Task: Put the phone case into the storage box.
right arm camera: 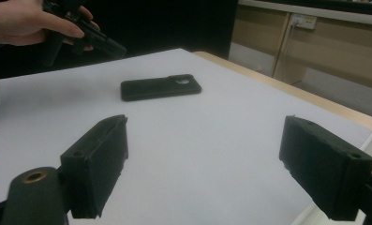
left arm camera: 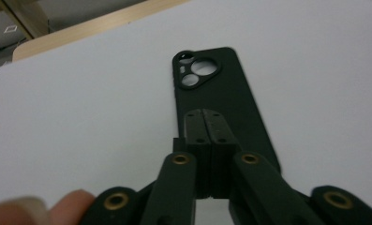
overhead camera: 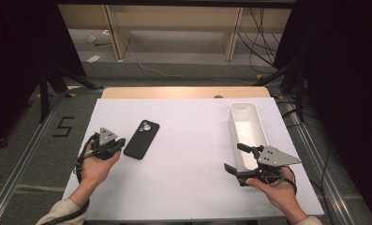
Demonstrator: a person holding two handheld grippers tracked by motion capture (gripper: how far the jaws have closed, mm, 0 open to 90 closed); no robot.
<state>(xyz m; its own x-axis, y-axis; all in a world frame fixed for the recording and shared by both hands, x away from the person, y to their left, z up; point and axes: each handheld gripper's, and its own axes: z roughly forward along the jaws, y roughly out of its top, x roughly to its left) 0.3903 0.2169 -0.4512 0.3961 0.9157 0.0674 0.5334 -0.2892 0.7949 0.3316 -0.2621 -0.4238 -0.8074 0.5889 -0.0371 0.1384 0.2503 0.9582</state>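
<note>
White tabletop [overhead camera: 188,154] carries a long white bin [overhead camera: 247,131] along its right side and a black phone [overhead camera: 142,139] lying flat, camera side up, left of centre; bin and phone sit well apart, so the phone likely has to be carried across. Right gripper [overhead camera: 235,159] hovers just beside the bin's near end with jaws spread wide and nothing between them, probably waiting its turn. Left gripper [overhead camera: 120,142] sits just beside the phone's near left edge, jaws pressed together and empty, seemingly placed to nudge or lever the thin phone, not pinch it.
</note>
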